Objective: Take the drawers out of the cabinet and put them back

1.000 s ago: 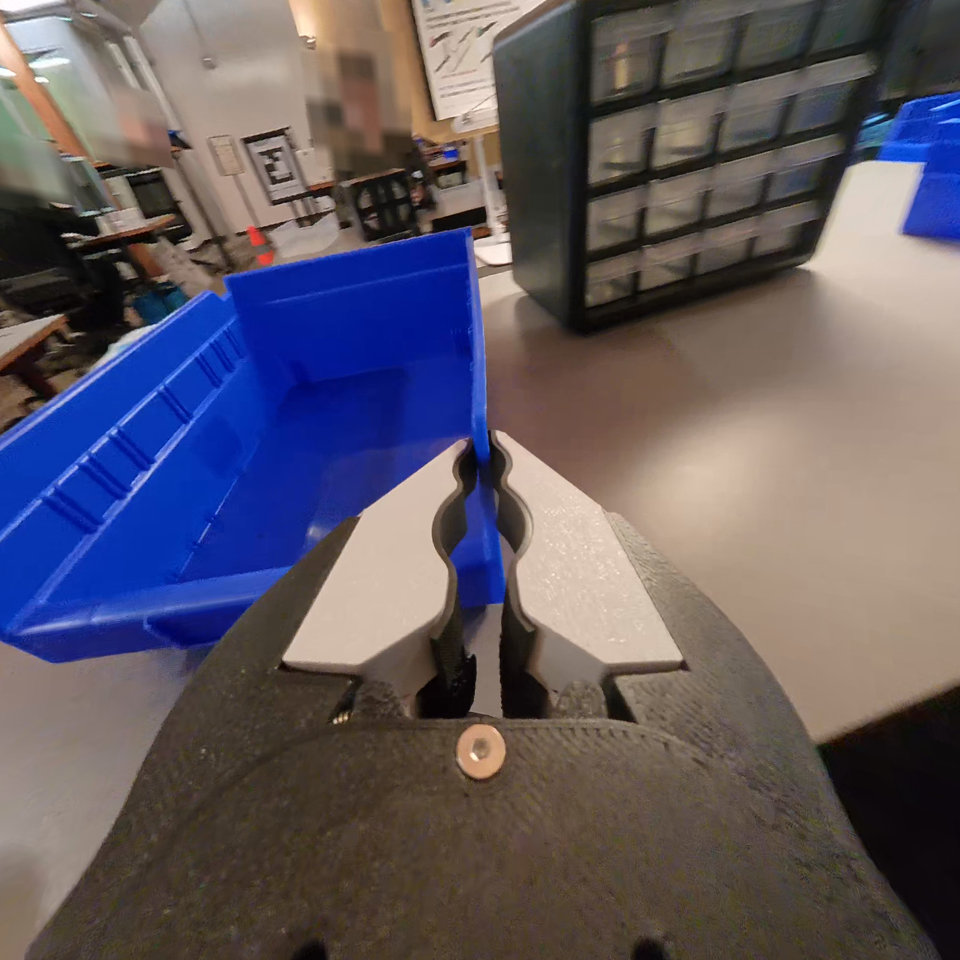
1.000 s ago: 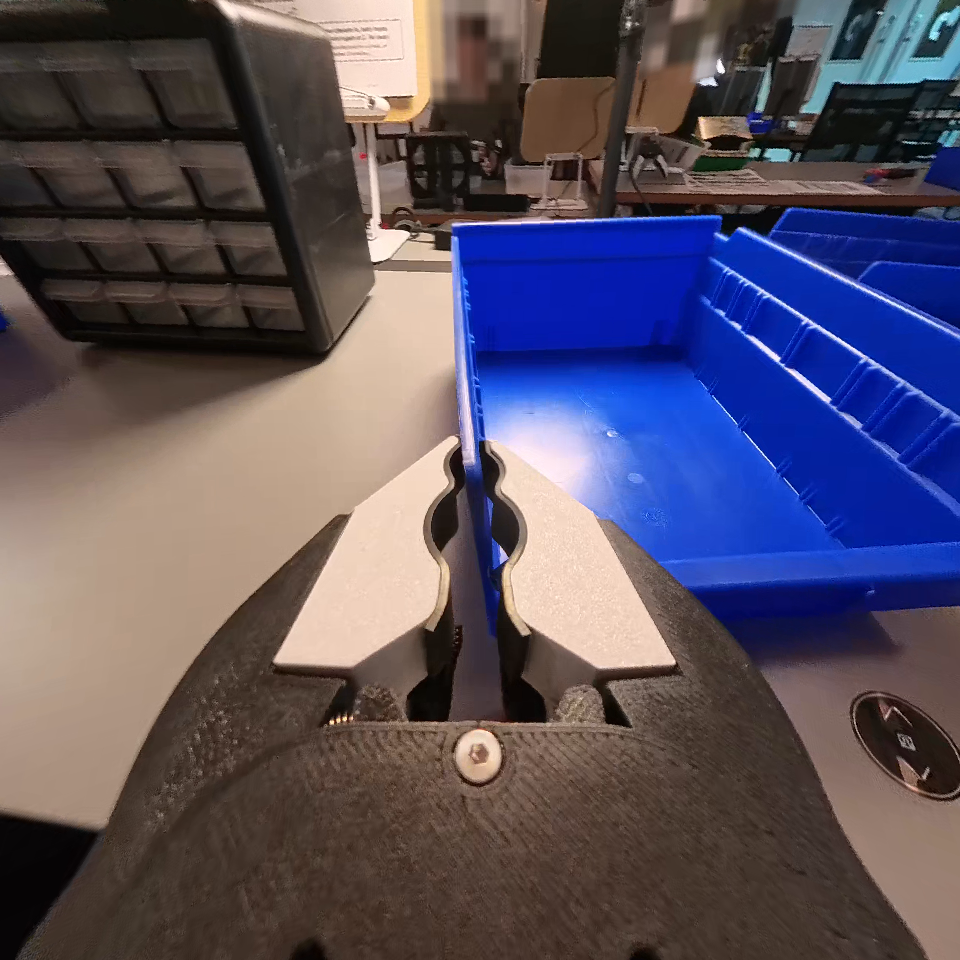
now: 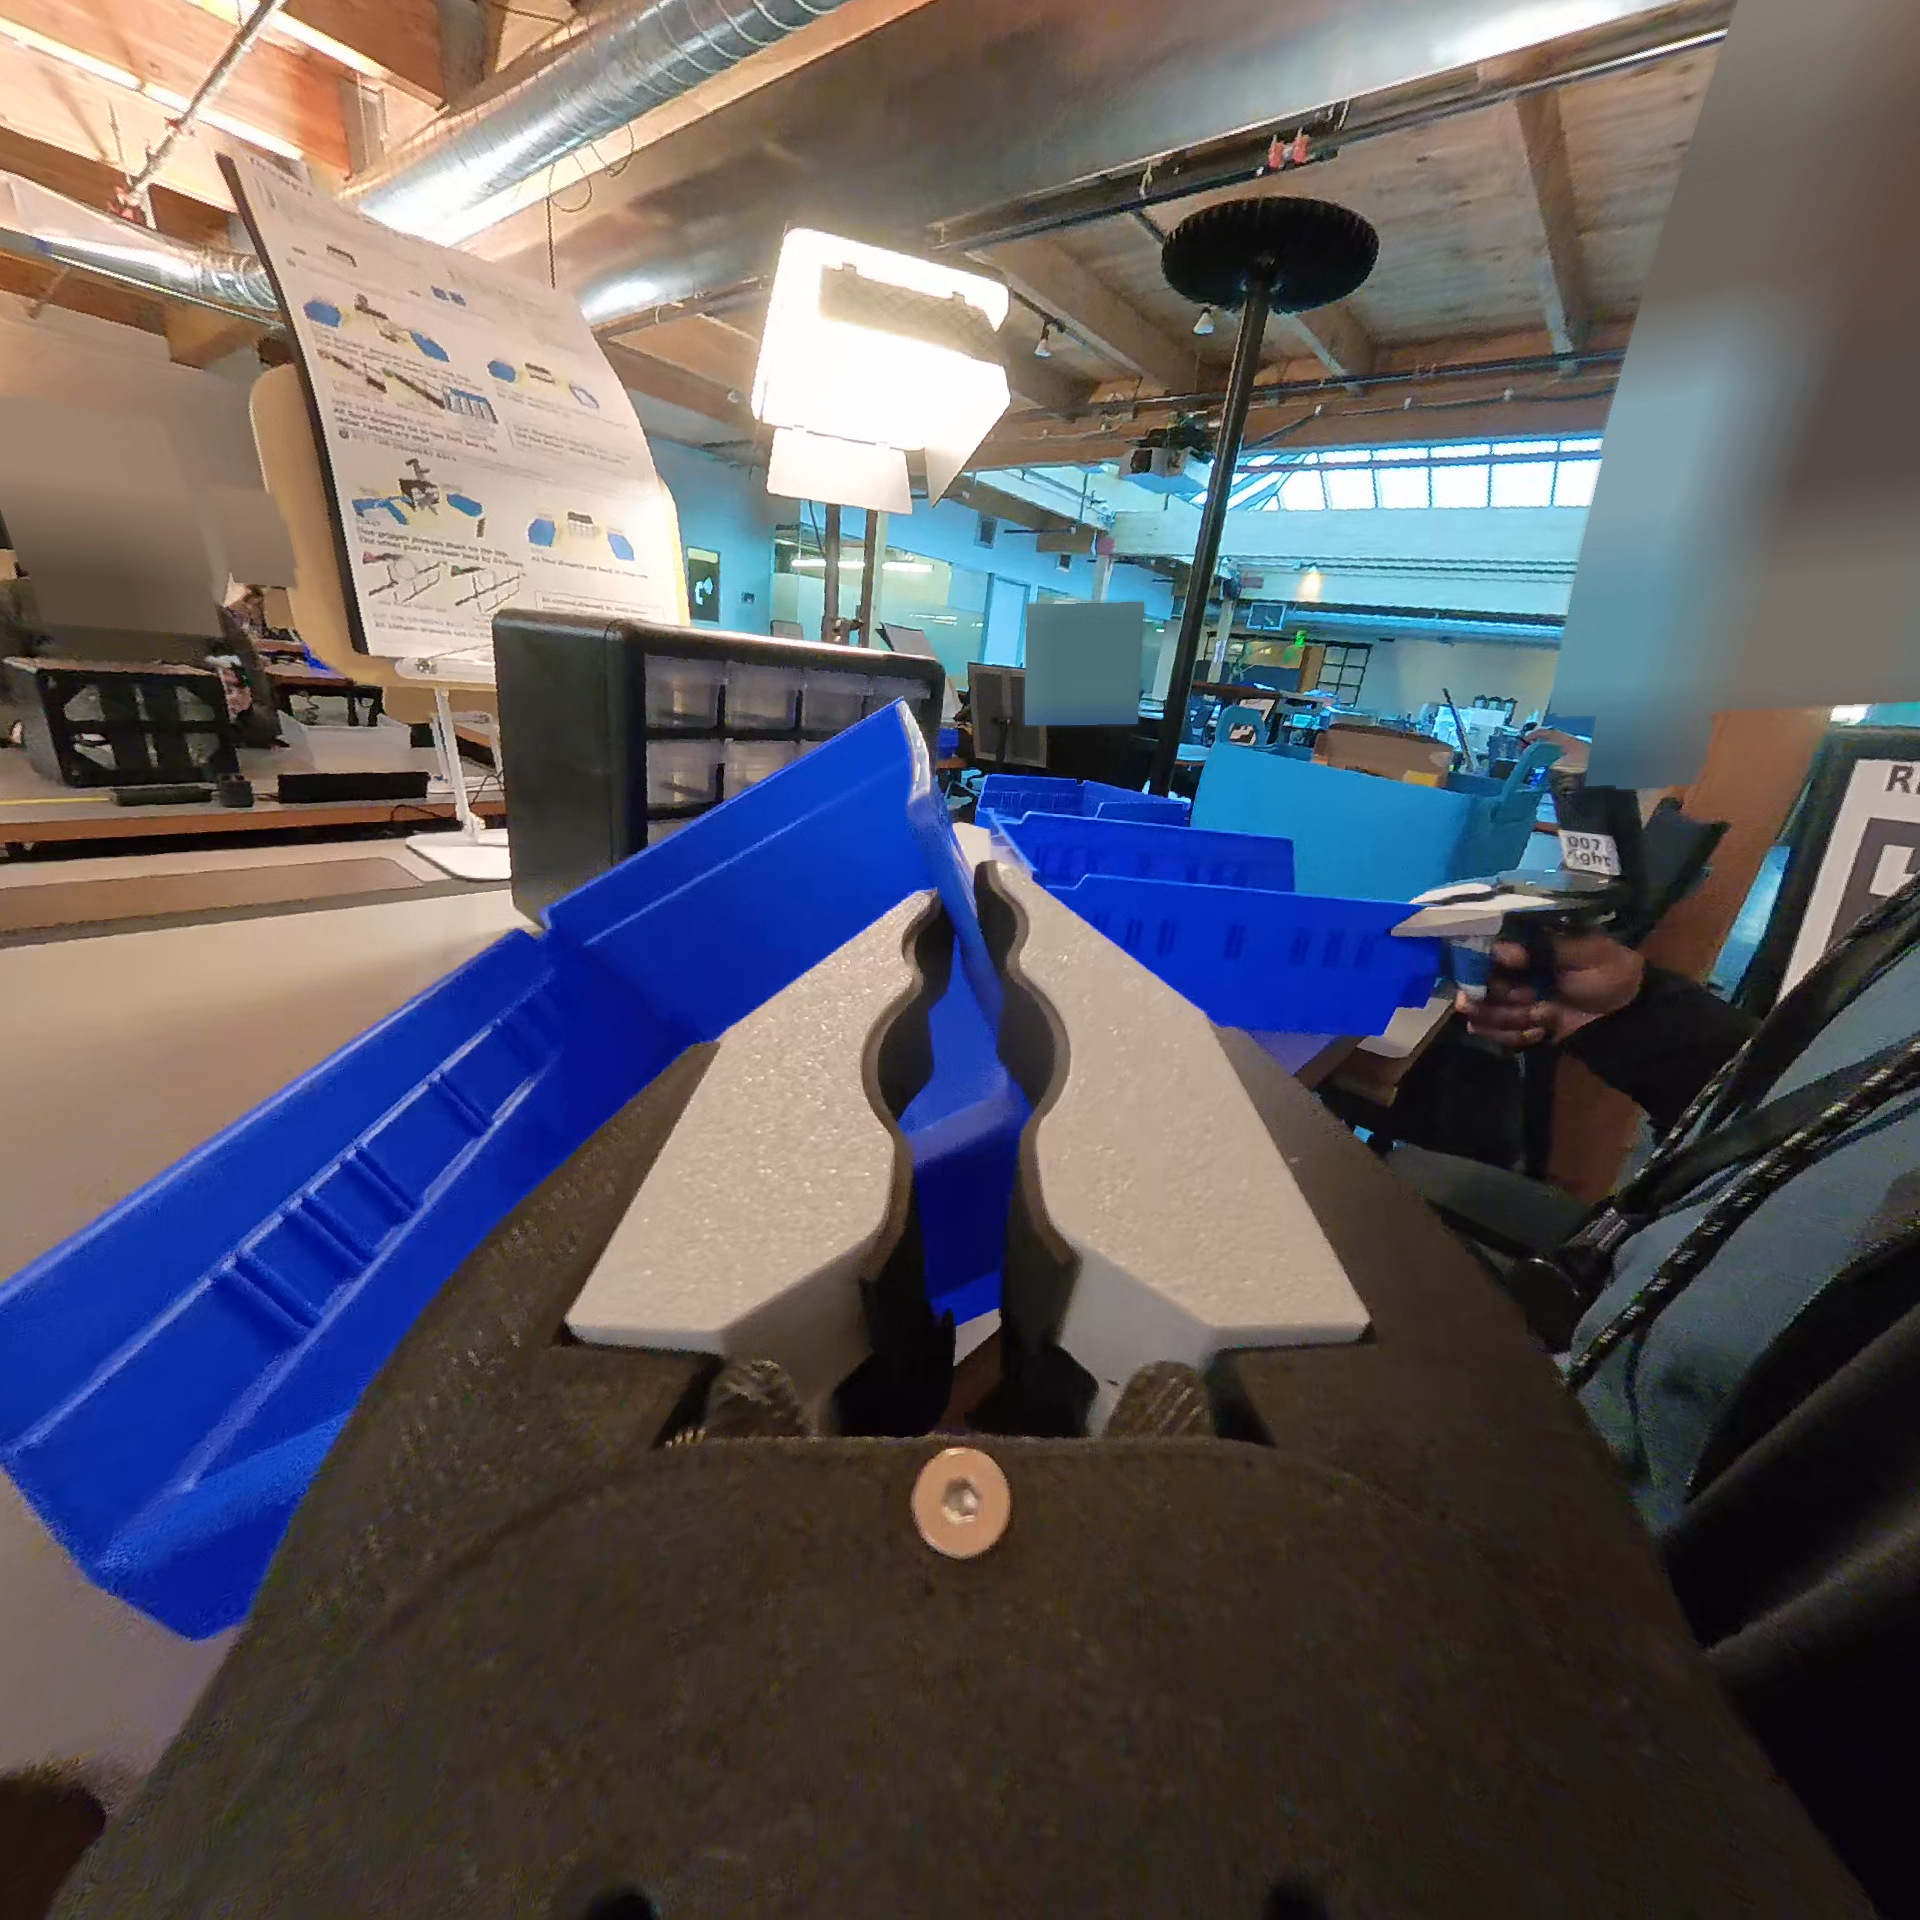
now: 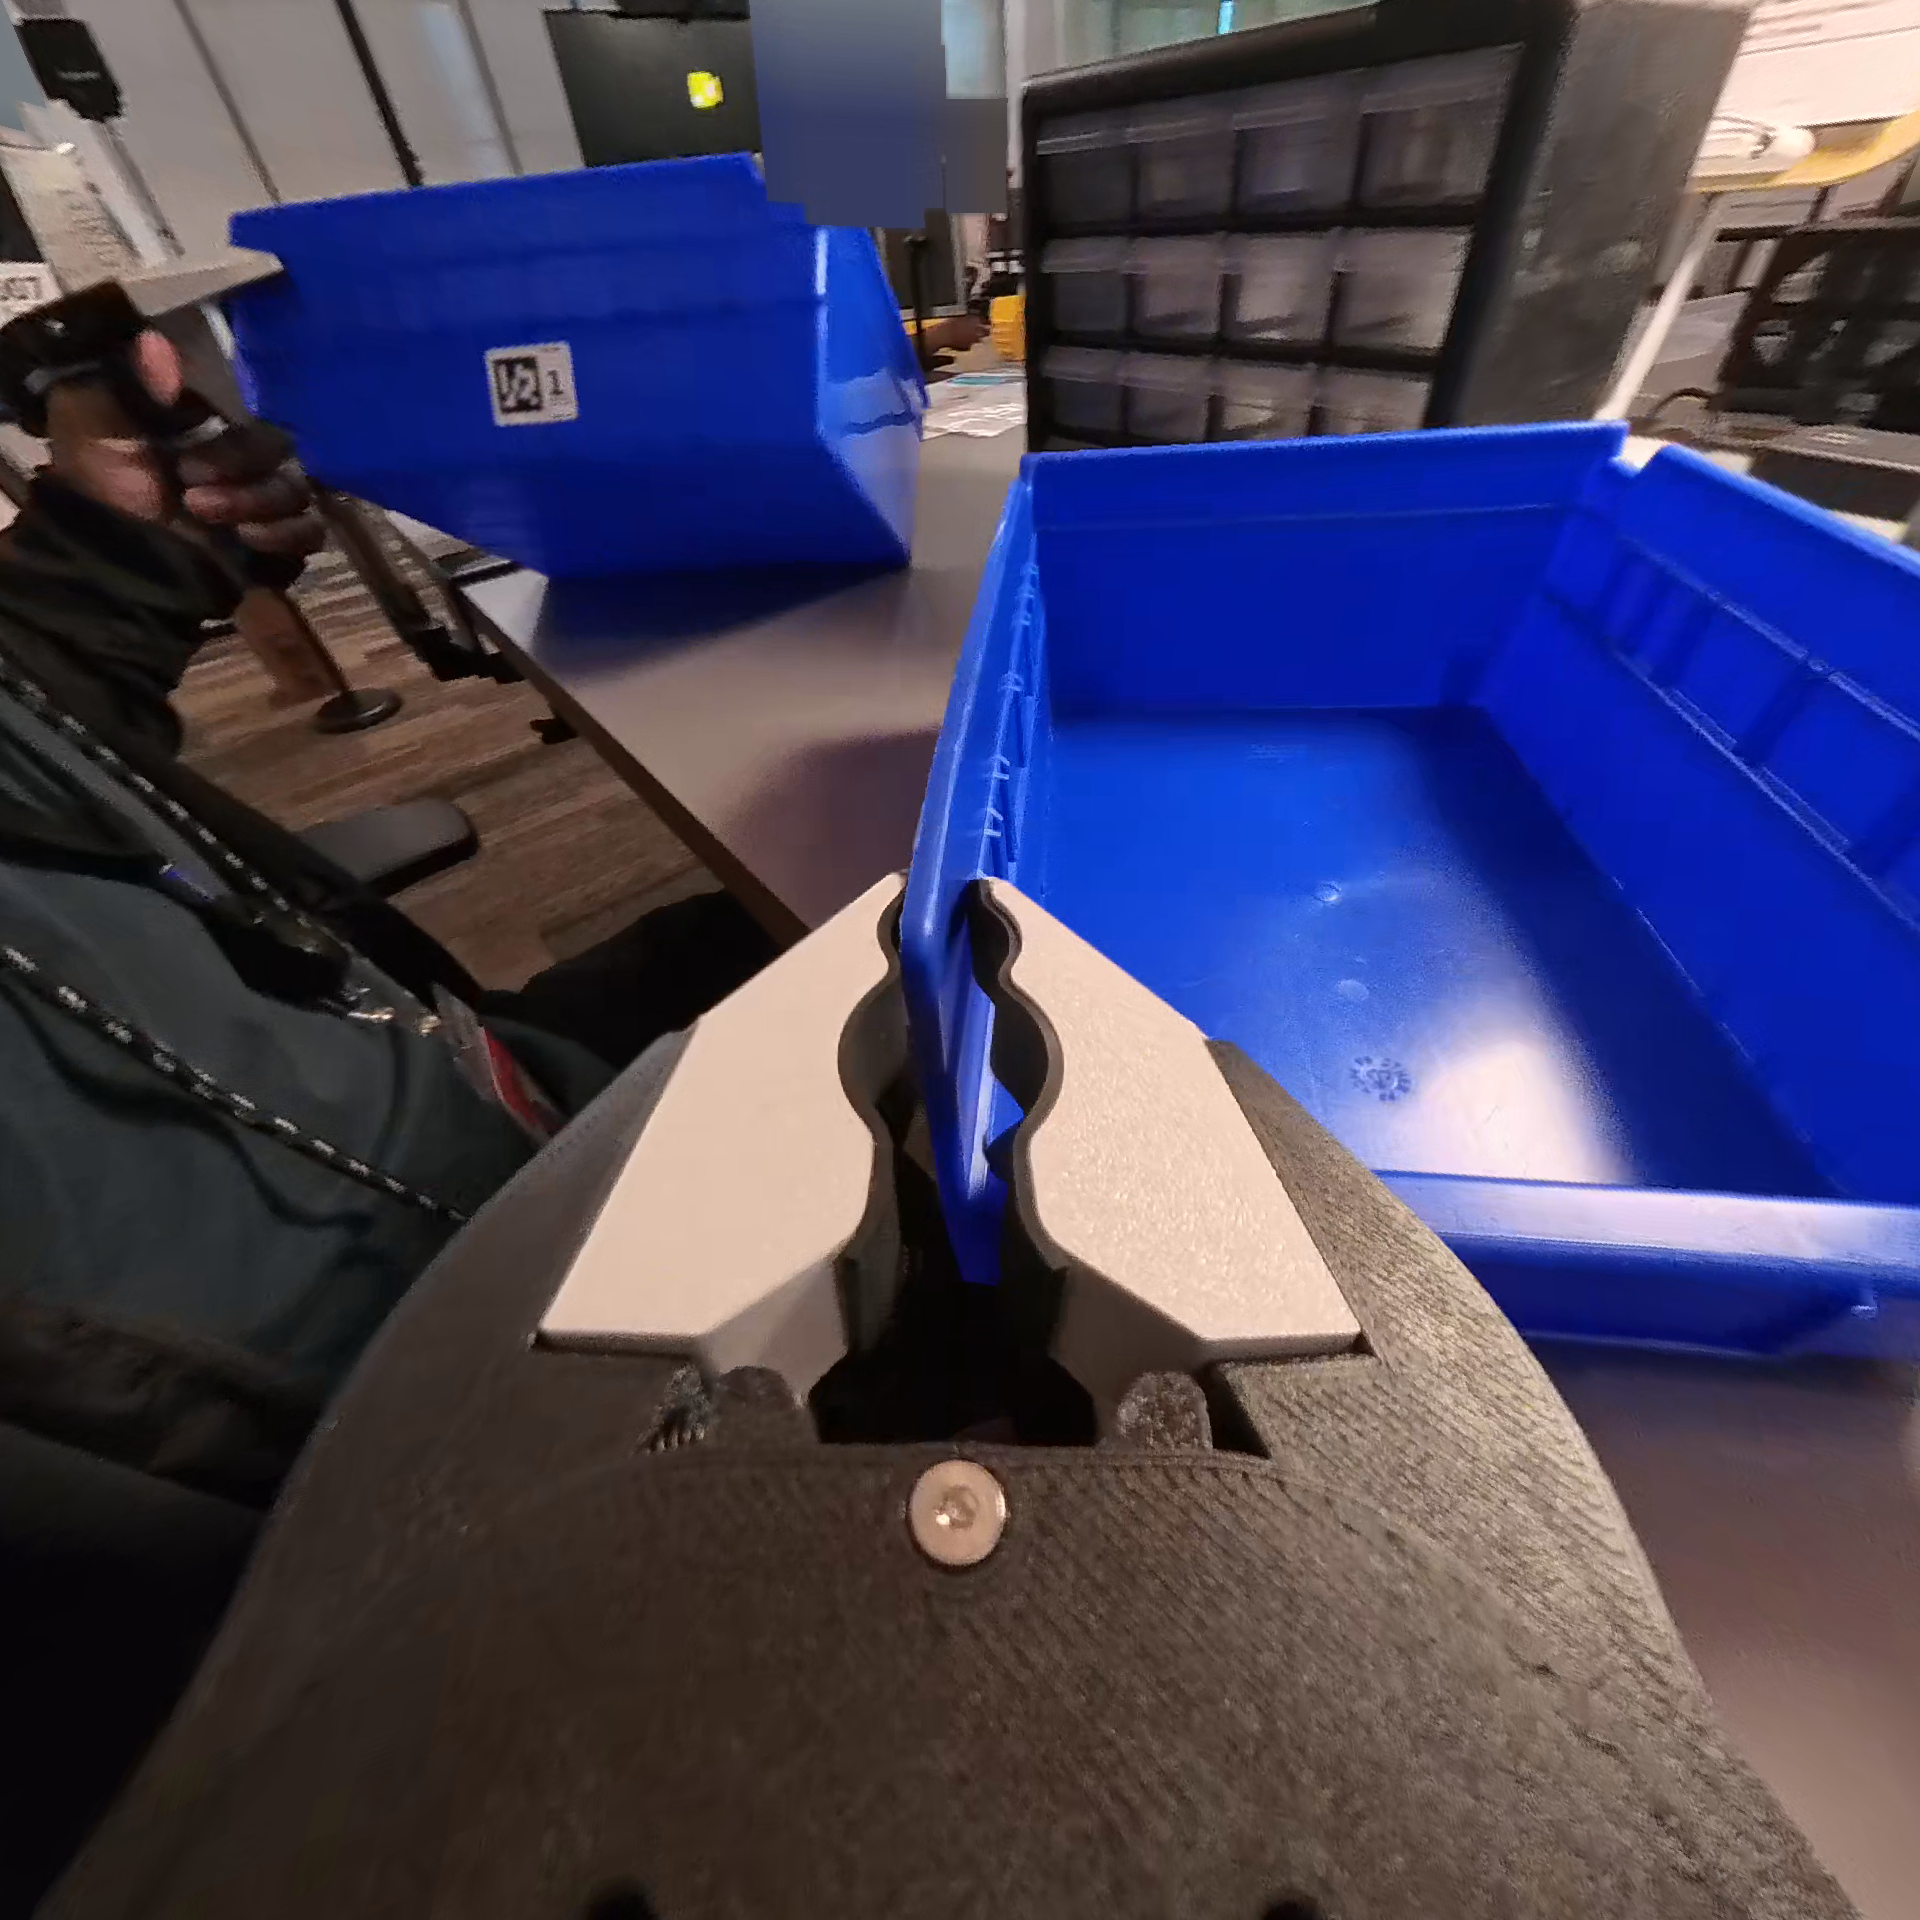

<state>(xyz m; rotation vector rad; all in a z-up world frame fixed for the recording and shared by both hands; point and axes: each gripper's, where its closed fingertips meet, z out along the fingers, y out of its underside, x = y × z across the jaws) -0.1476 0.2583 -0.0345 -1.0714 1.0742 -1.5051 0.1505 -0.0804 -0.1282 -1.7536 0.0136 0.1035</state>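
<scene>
In the left wrist view my left gripper (image 3: 961, 883) is shut on the side wall of an empty blue bin (image 3: 520, 1091), which it holds raised and tilted. The black drawer cabinet (image 3: 582, 748) with clear drawers stands behind the bin. The right wrist view shows this bin (image 4: 623, 416) at the upper left, with the left gripper (image 4: 208, 281) on its rim. My right gripper (image 4: 935, 894) is shut on the left wall of a second empty blue bin (image 4: 1351, 883), in front of the cabinet (image 4: 1247, 260). The right gripper (image 3: 1455, 914) and its bin (image 3: 1247, 956) also show in the left wrist view.
The grey table (image 4: 779, 675) ends at an edge on the left, with wooden floor beyond. A person's torso with a lanyard (image 4: 208, 1039) is close at the left. More blue bins (image 3: 1081, 805), a poster on a stand (image 3: 468, 468) and a lamp (image 3: 883, 364) stand behind.
Both grippers stayed clamped on their bin walls. The left bin rose off the table and tilted. Both views swung round, so each now shows the other gripper and the person.
</scene>
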